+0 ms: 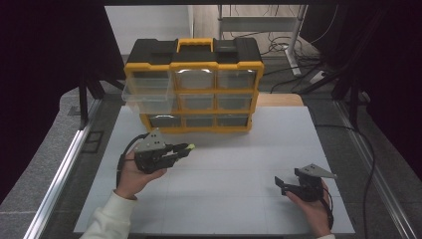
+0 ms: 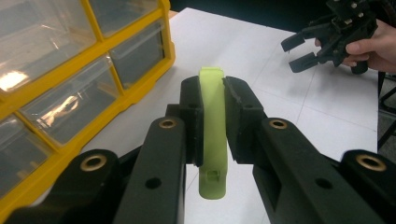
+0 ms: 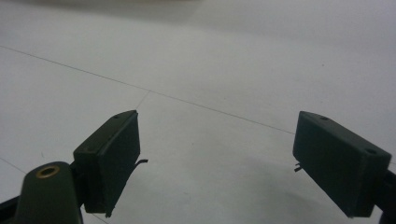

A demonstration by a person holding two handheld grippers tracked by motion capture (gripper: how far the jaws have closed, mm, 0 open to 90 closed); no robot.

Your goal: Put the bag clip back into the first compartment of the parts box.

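The left gripper [image 2: 213, 122] pinches a slim lime-green plastic clip [image 2: 212, 135] between its pads, above the white table [image 1: 234, 164], in front of the yellow-and-black drawer cabinet with clear plastic drawers [image 1: 194, 87]. The clip's long axis runs along the jaws, its free end pointing away from the hand, alongside the cabinet's front. The pads cover its middle; its exact shape is unclear. The right gripper [image 1: 281, 184], well apart from the cabinet, stands spread and empty.

Matt lime plastic clip [image 2: 213, 135]; glossy clear plastic drawers [image 2: 70, 109]
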